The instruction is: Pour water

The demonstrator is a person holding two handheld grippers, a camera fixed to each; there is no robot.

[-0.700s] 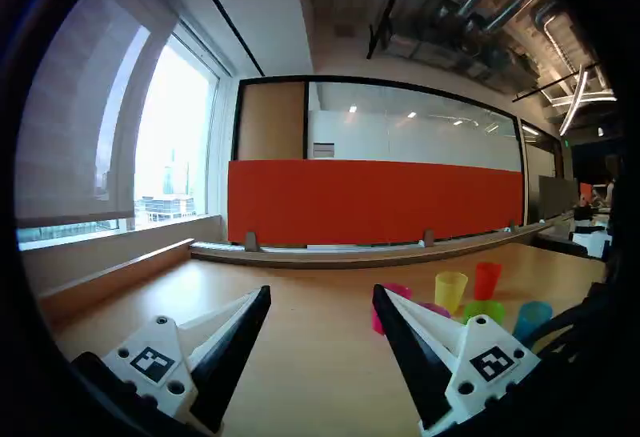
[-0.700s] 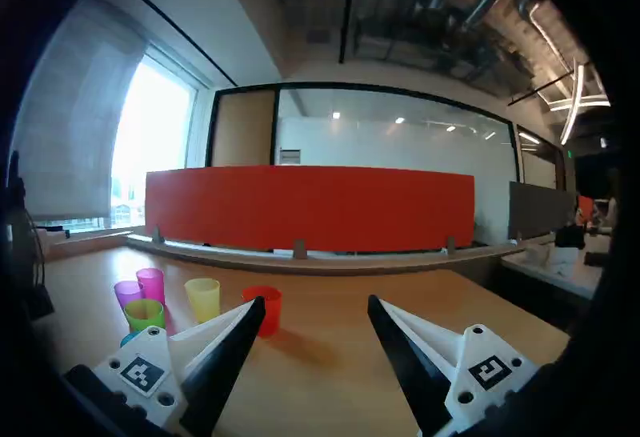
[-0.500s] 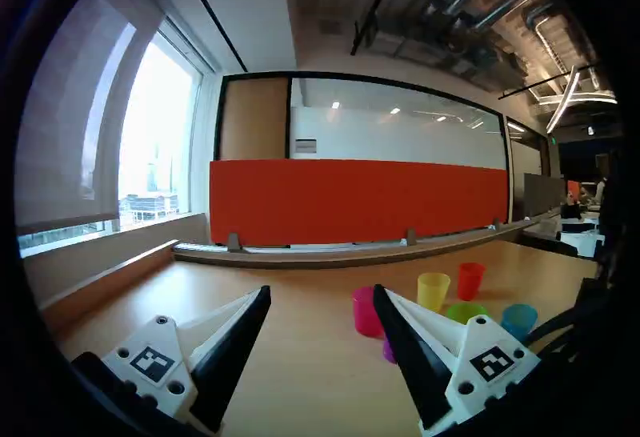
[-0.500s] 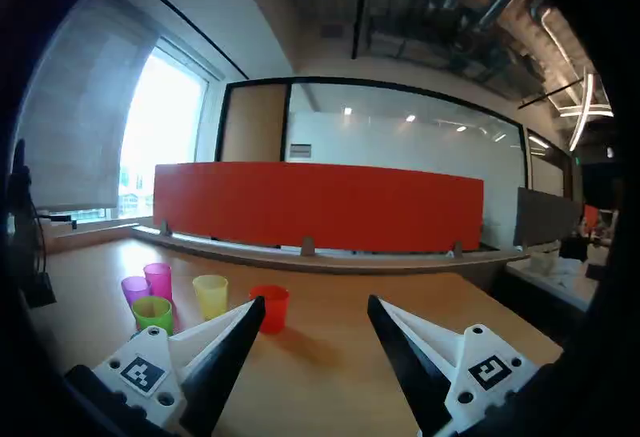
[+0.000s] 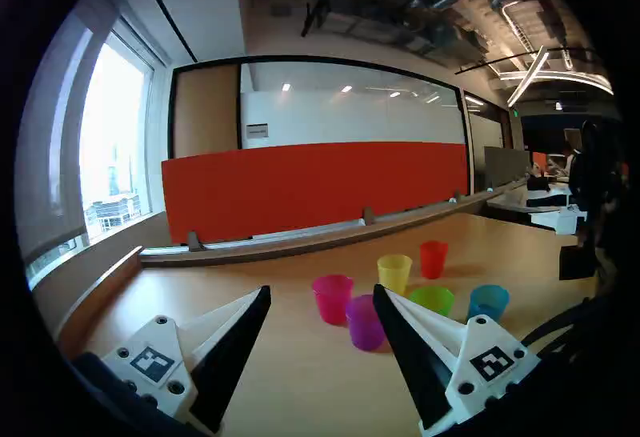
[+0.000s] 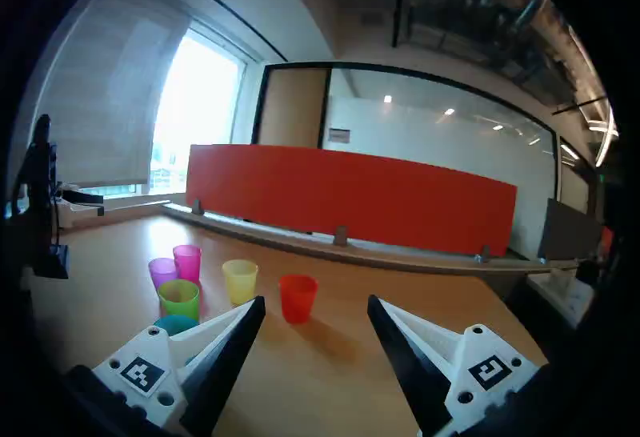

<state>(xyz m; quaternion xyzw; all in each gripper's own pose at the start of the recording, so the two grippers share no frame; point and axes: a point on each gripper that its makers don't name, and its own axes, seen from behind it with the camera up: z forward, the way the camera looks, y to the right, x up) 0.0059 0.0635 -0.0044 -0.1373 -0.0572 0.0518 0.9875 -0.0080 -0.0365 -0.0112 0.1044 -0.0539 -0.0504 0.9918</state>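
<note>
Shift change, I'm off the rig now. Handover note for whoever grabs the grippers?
Left gripper: open, empty.
Right gripper: open, empty.
Six cups stand upright, clustered on the table: pink cup, purple cup, yellow cup, red cup, green cup, blue cup.
Done: no cup gripped yet.
Left: grip a cup, pour into another. Can't tell which holds water.

A long red divider (image 5: pixel 320 181) stands along the far edge of the wooden desk (image 5: pixel 304 373); bright windows (image 5: pixel 108 157) line the left wall. Behind, a glass partition (image 5: pixel 352 113); overhead, exposed pipes (image 5: pixel 480 5) and strip lights (image 5: pixel 532 77).
</note>
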